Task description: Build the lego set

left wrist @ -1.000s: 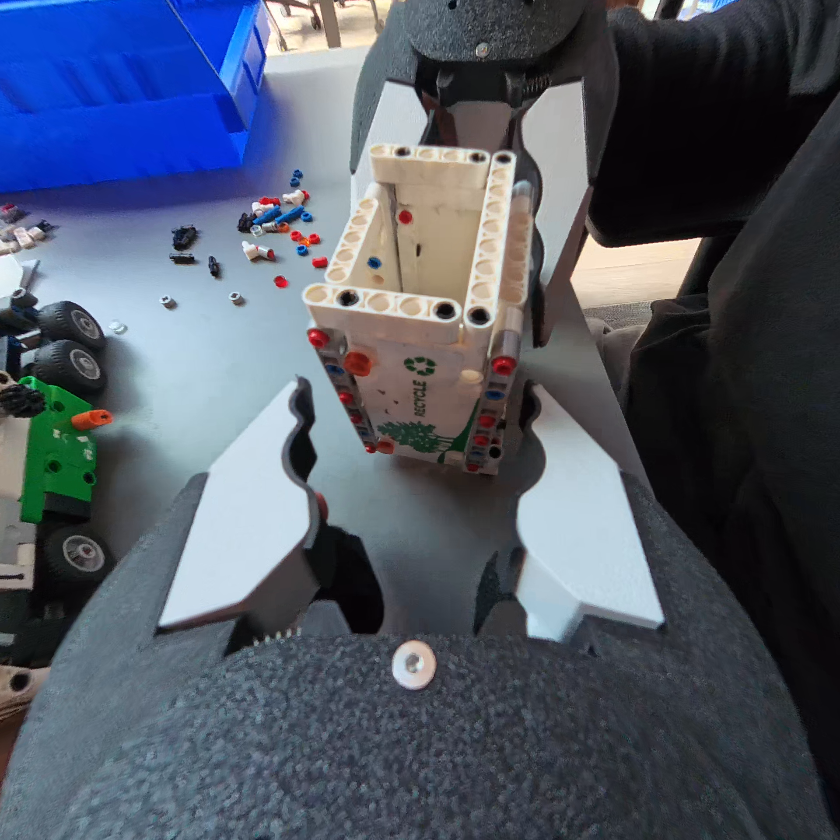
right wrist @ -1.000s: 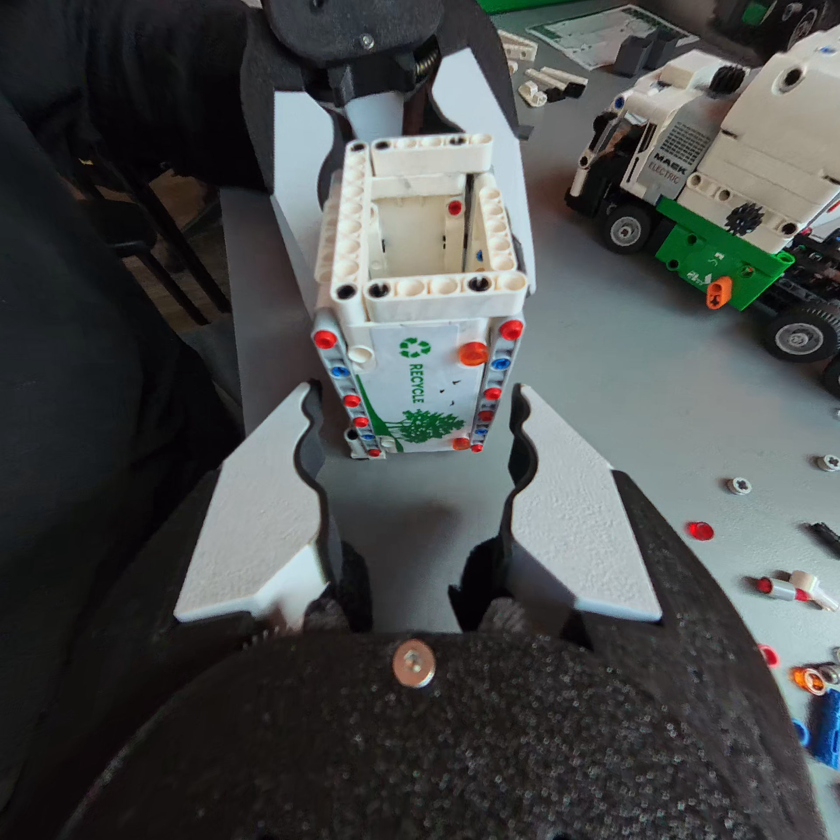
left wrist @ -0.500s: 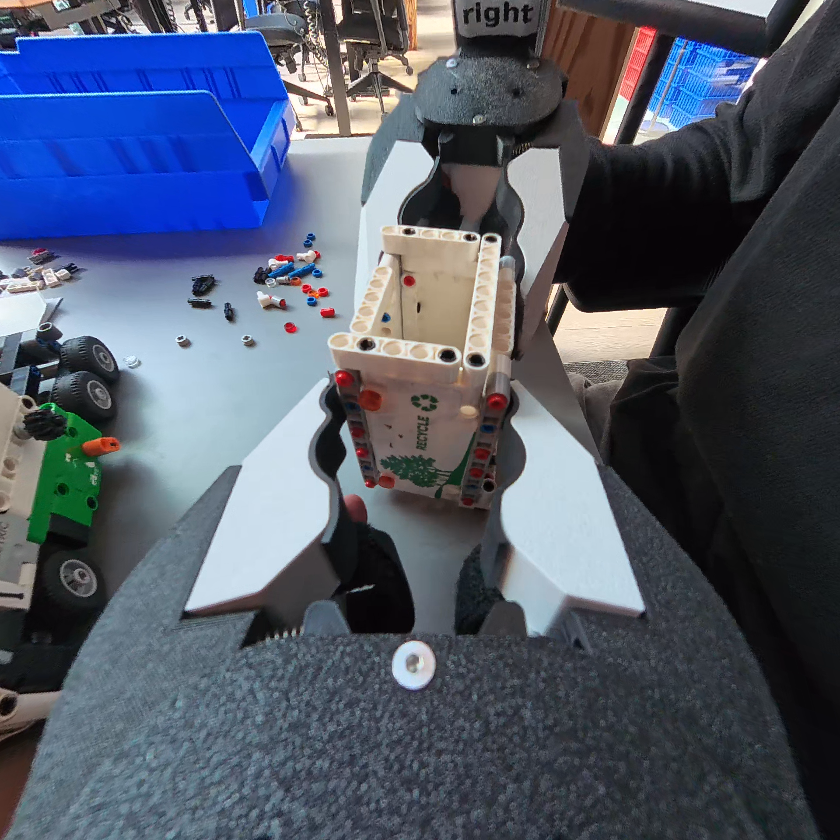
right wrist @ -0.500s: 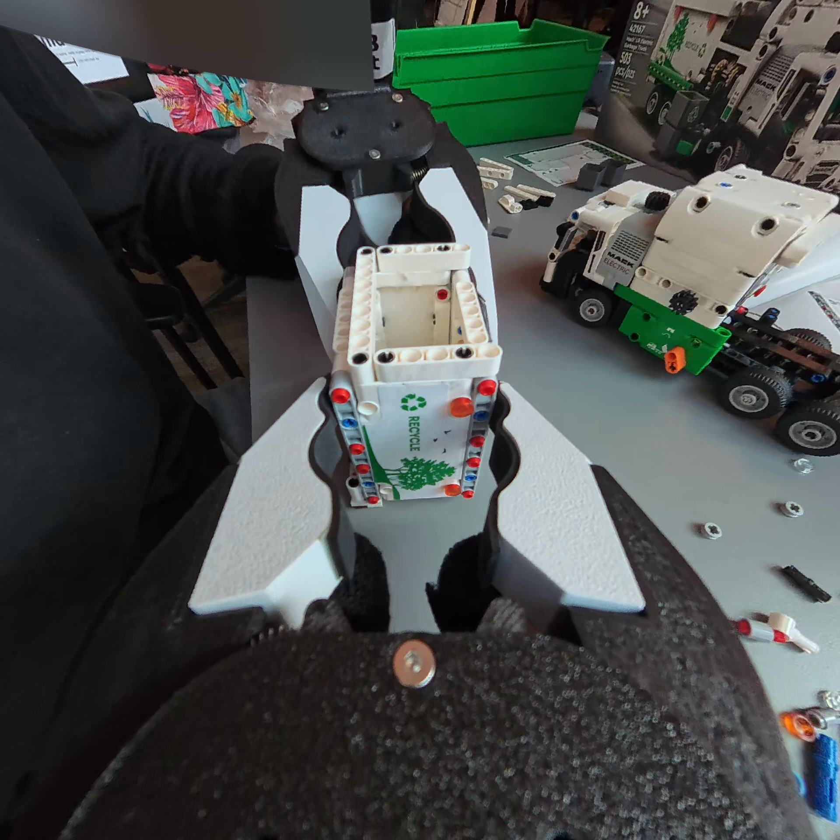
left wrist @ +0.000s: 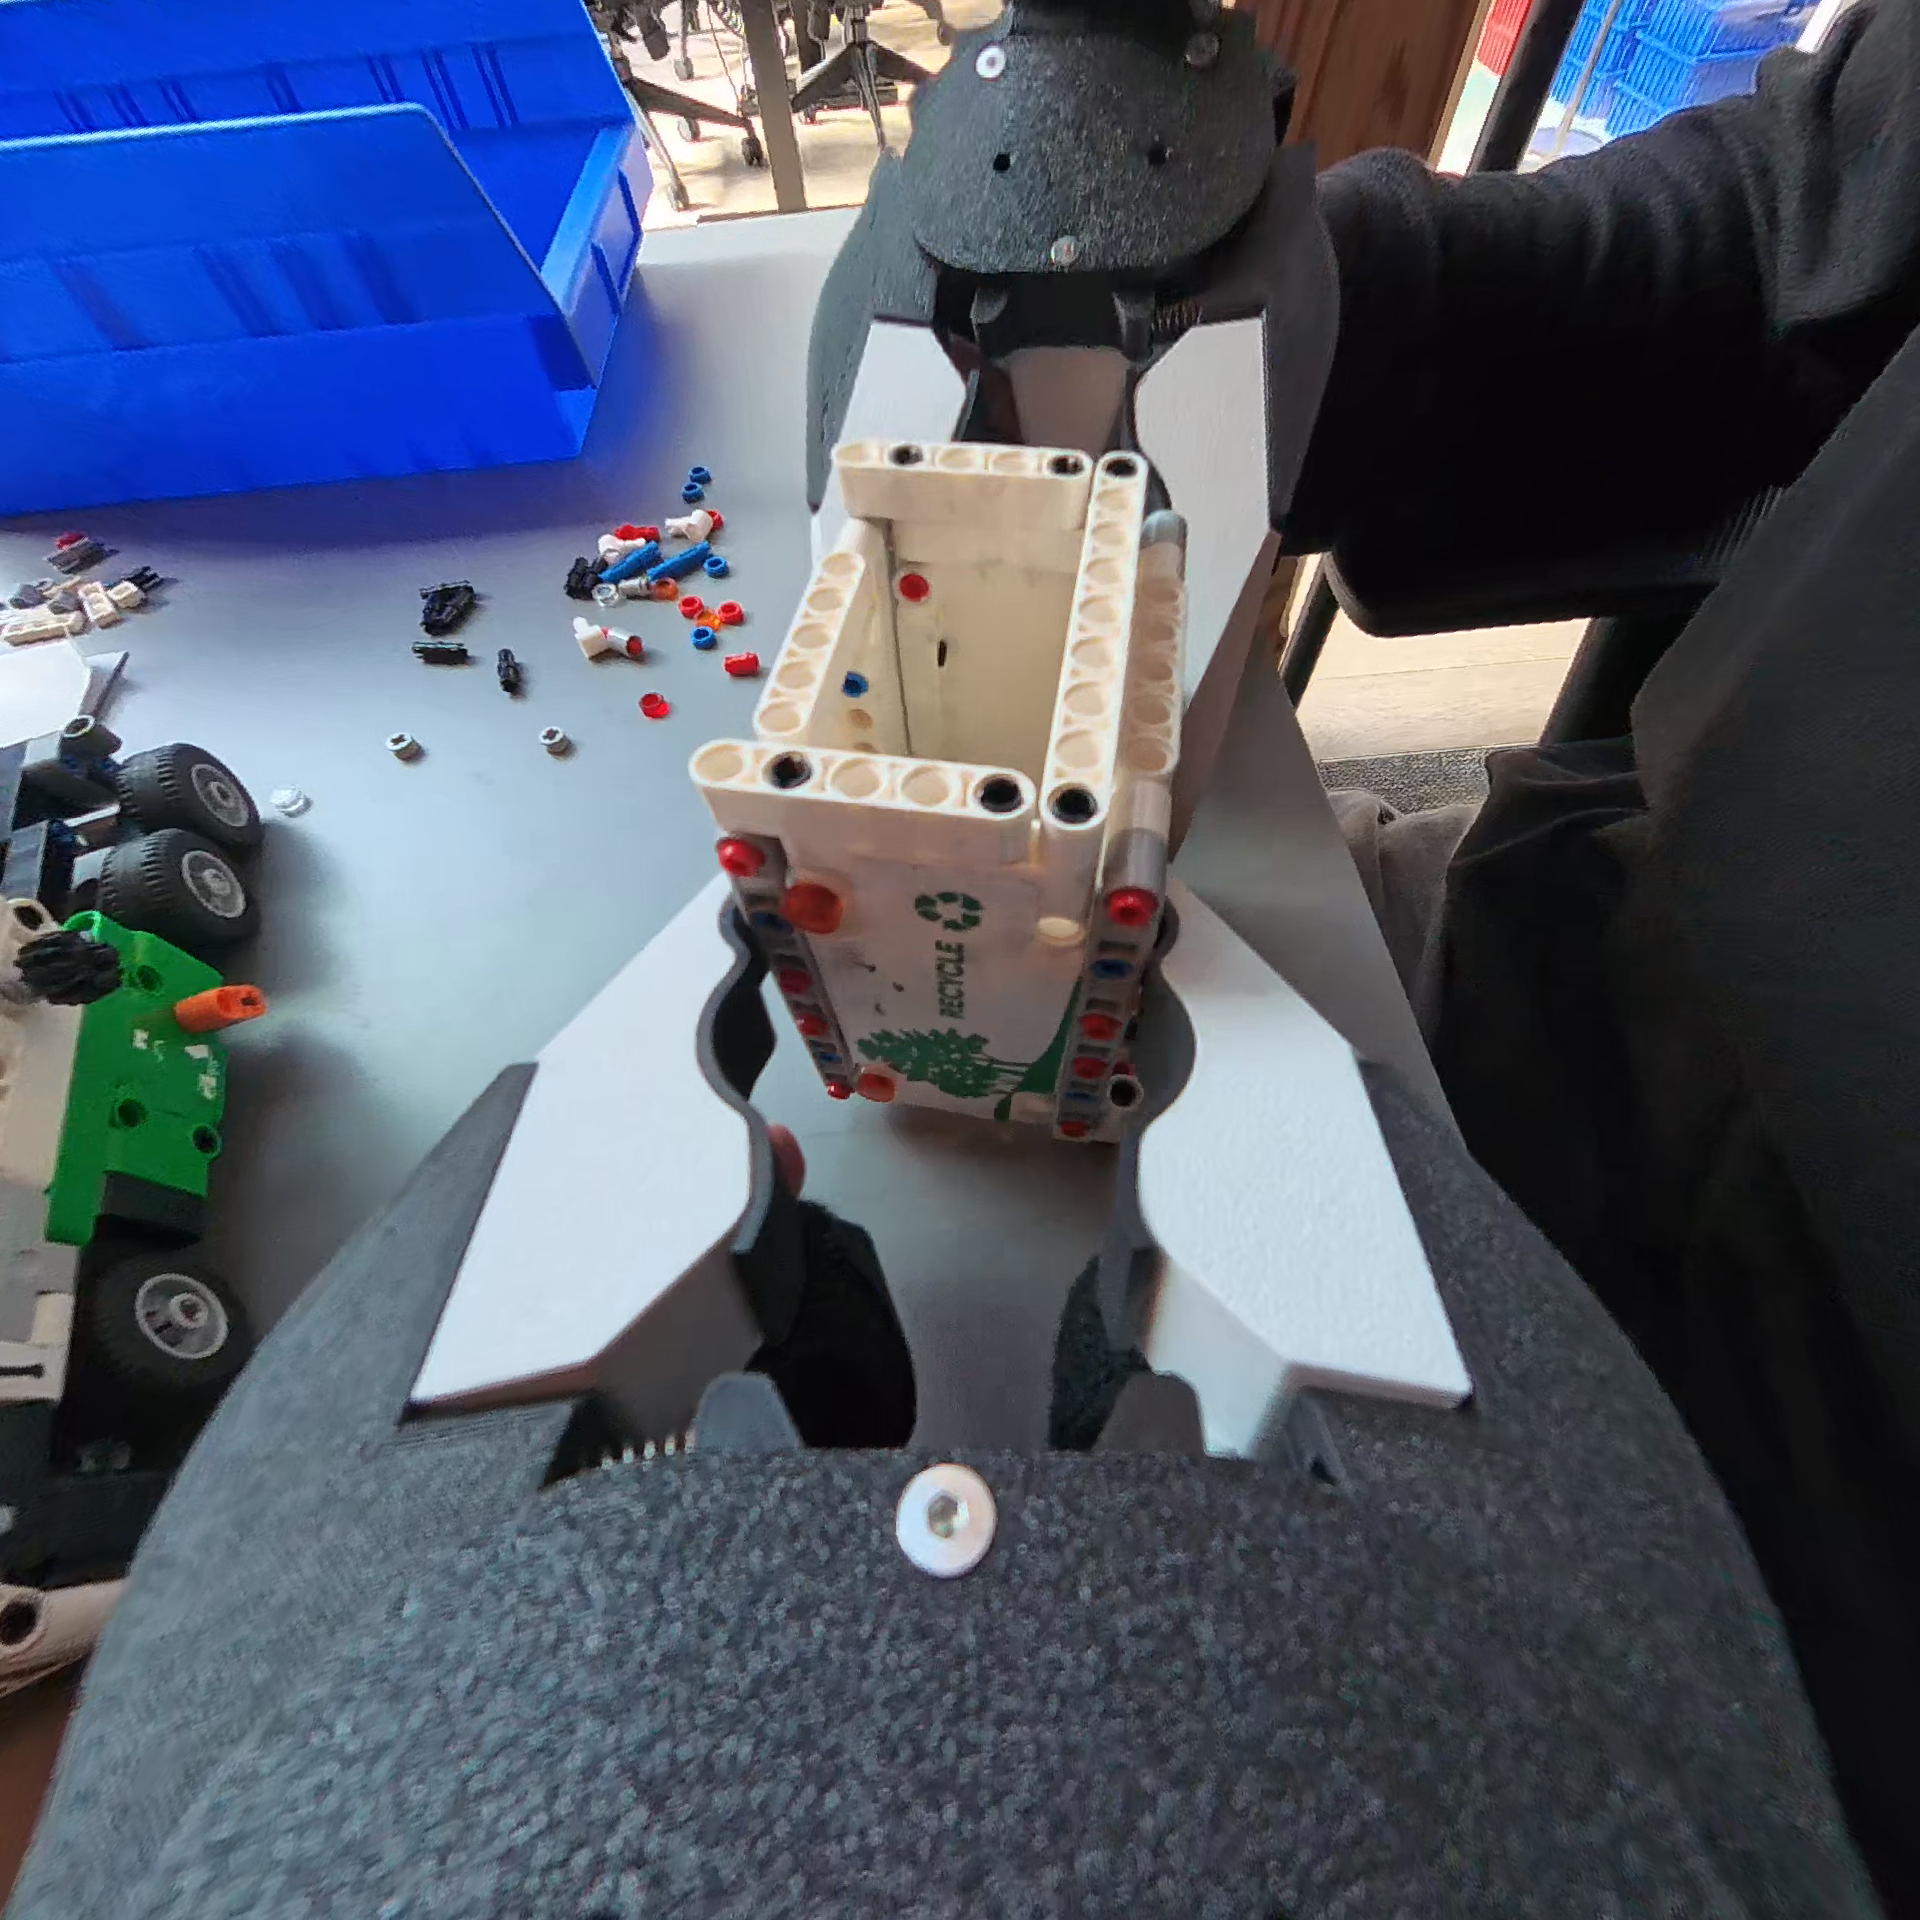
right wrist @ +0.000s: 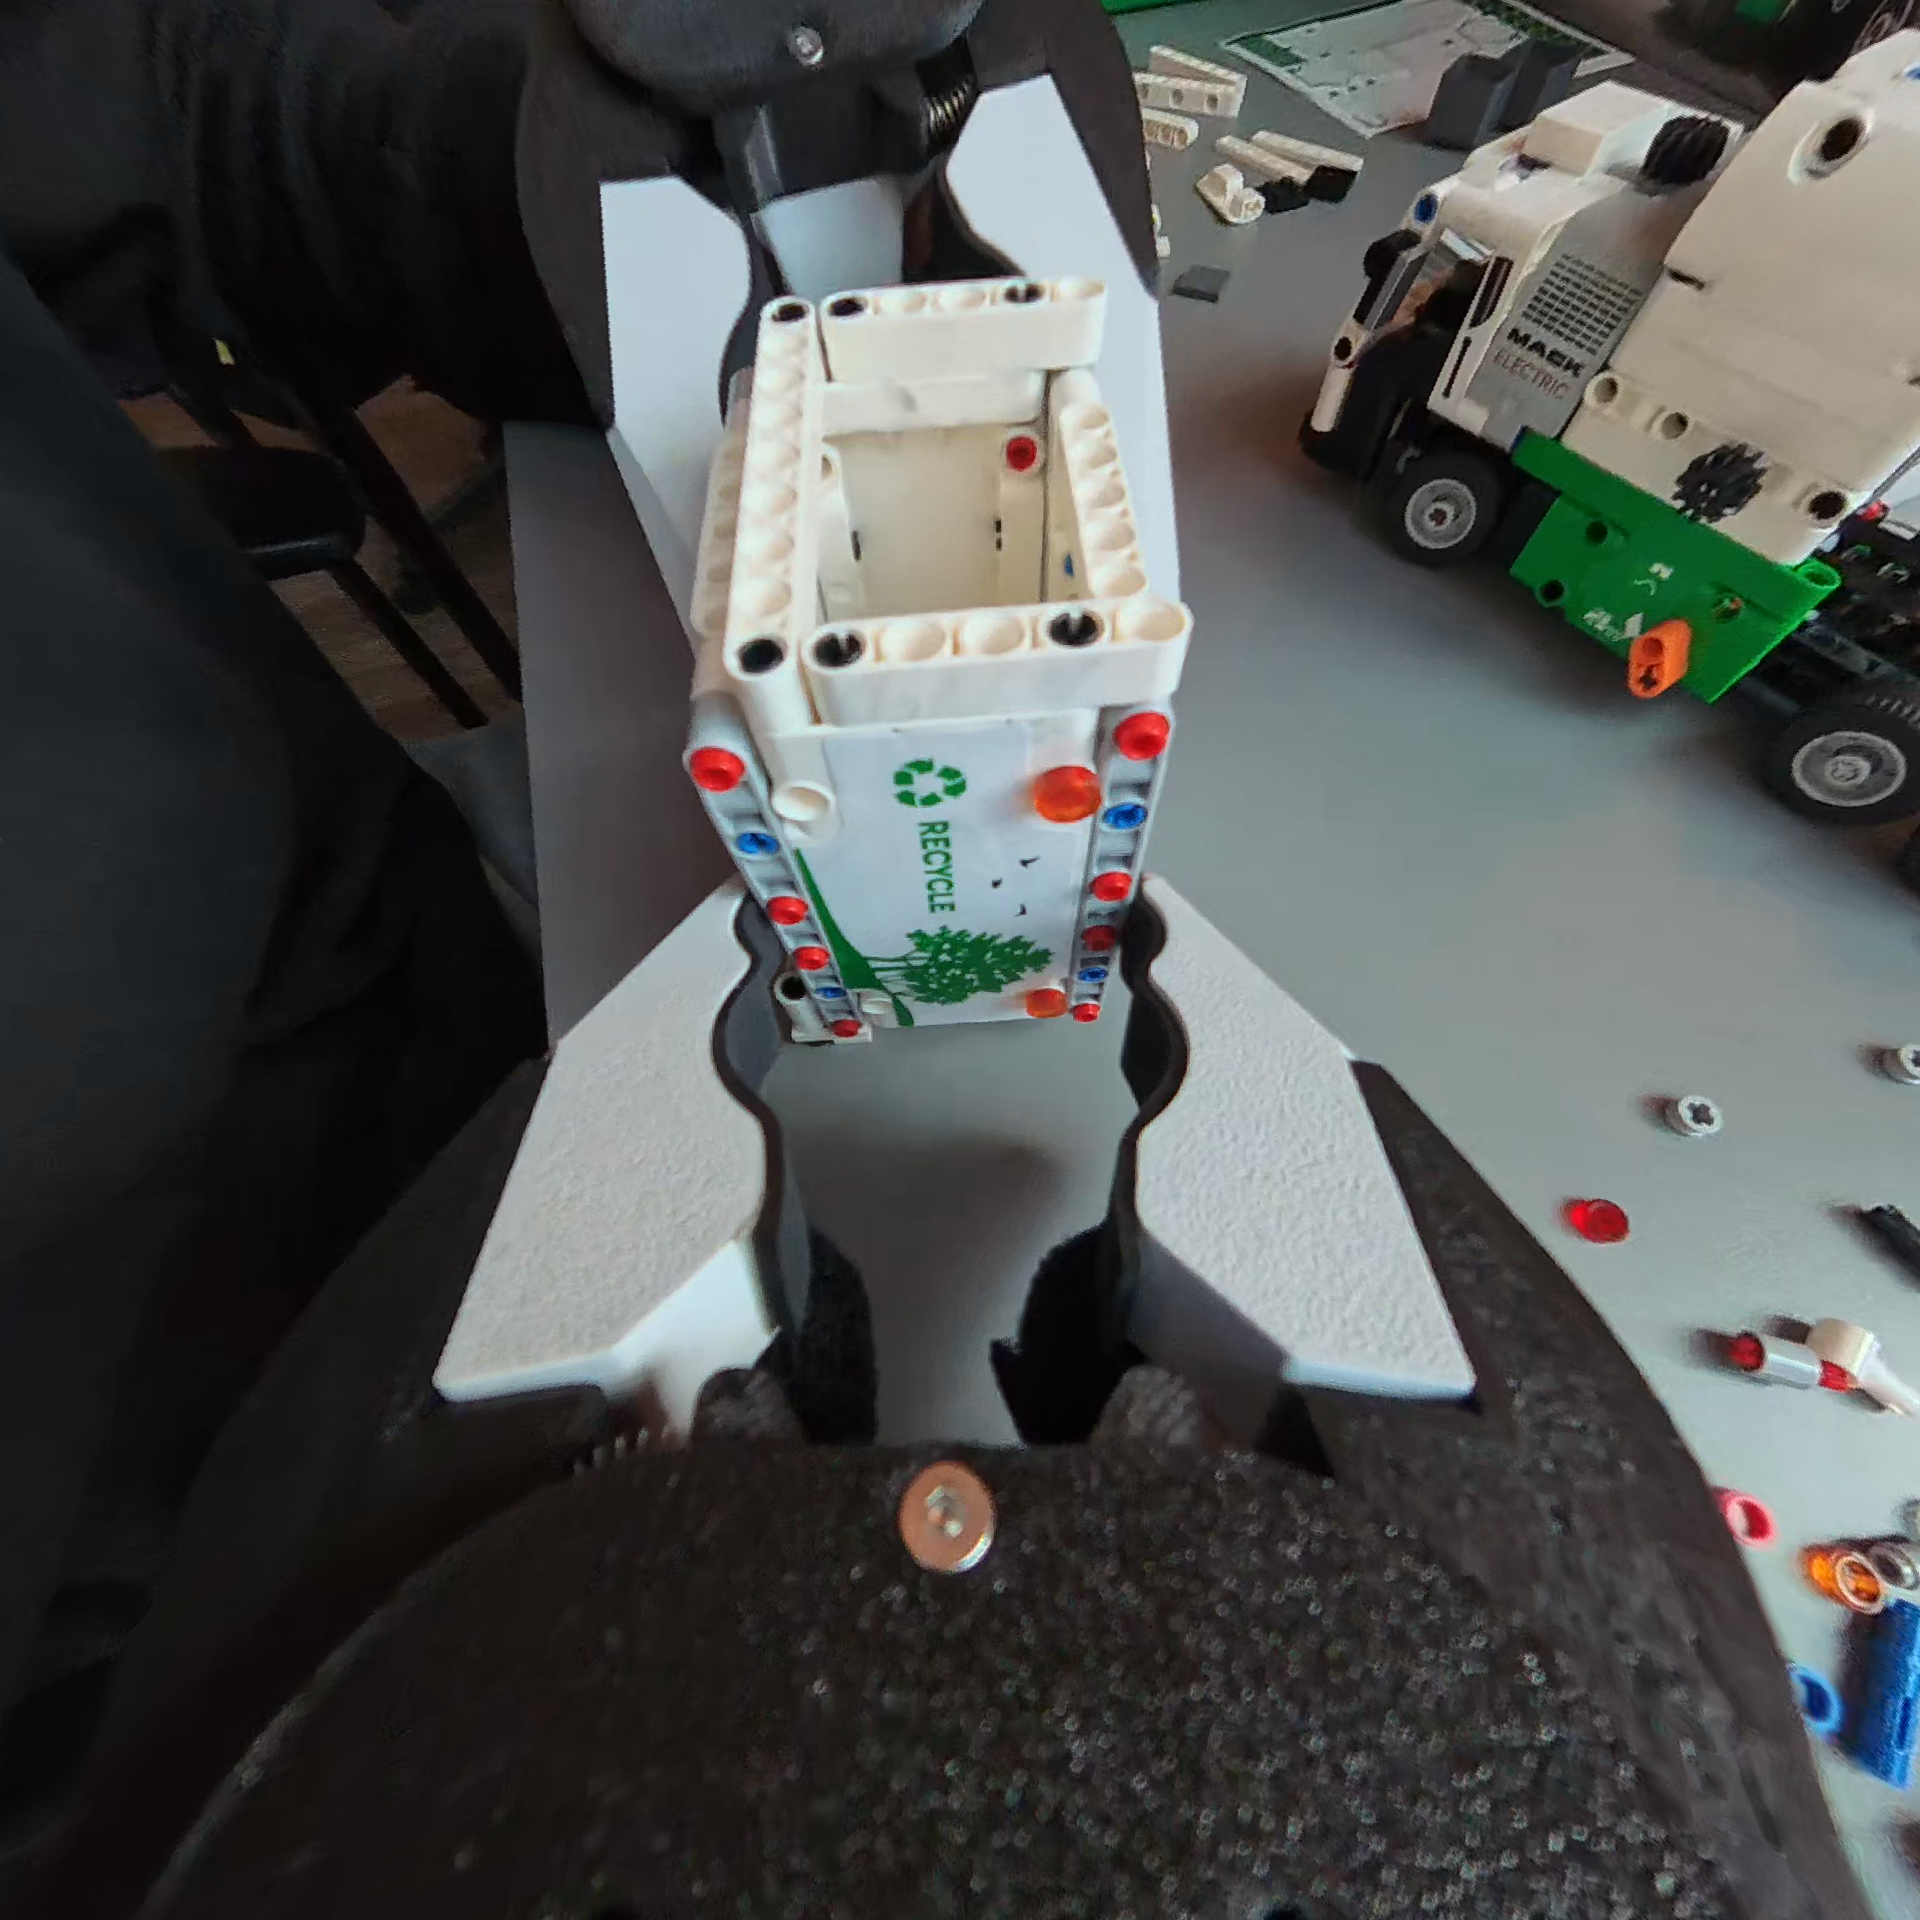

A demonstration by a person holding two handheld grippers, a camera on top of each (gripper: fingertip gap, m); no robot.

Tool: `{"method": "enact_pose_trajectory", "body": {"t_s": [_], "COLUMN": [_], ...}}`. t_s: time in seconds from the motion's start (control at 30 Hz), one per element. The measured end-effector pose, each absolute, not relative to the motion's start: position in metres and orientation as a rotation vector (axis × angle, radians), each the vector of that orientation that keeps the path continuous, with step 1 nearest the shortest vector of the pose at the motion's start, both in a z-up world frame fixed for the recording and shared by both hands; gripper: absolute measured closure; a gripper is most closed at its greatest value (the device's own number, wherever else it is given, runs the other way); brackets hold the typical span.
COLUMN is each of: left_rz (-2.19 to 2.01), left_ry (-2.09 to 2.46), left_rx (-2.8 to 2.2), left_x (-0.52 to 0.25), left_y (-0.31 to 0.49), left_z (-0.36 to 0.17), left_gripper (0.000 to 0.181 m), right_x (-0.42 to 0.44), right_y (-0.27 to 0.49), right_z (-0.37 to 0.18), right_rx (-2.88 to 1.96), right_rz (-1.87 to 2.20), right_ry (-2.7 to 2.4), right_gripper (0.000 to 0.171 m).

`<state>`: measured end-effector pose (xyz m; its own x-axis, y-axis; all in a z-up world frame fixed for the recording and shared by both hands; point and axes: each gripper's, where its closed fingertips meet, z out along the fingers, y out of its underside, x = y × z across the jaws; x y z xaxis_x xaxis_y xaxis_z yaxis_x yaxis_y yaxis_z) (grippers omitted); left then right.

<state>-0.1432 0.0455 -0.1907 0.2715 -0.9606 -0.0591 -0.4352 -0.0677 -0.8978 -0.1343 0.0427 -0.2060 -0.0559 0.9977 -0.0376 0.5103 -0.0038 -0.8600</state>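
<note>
Between both grippers: open-topped white beam-framed lego box with green tree sticker (left wrist: pixel 940 831), upright on grey desk (left wrist: pixel 468 883). Left gripper (left wrist: pixel 951 1013) and right gripper (right wrist: pixel 940 961) each pinch an opposite lower end, equally near.

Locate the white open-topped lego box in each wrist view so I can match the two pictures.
Left wrist view: white lego box at centre, its lower end between the near jaws.
Right wrist view: same box at centre, upper half.
Shared landmark: green-and-white lego truck, left edge versus upper right.
</note>
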Motion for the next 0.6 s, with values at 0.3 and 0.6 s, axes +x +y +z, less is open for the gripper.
{"method": "enact_pose_trajectory", "body": {"t_s": [0.3, 0.6], "left_rz": [-0.570, 0.614], "left_ry": [1.318, 1.433], "left_rx": [-1.565, -1.069], "left_x": [-0.146, -0.181], "left_y": [0.047, 0.069], "left_z": [-0.180, -0.163], "left_gripper": [0.115, 0.116], "right_x": [-0.138, -0.124], "right_y": [0.046, 0.053], "right_z": [-0.202, -0.148], "right_rx": [-1.514, -1.610], "right_rz": [0.920, 1.427], "right_ry": [-1.634, -1.253], "right_gripper": [0.107, 0.092]}}
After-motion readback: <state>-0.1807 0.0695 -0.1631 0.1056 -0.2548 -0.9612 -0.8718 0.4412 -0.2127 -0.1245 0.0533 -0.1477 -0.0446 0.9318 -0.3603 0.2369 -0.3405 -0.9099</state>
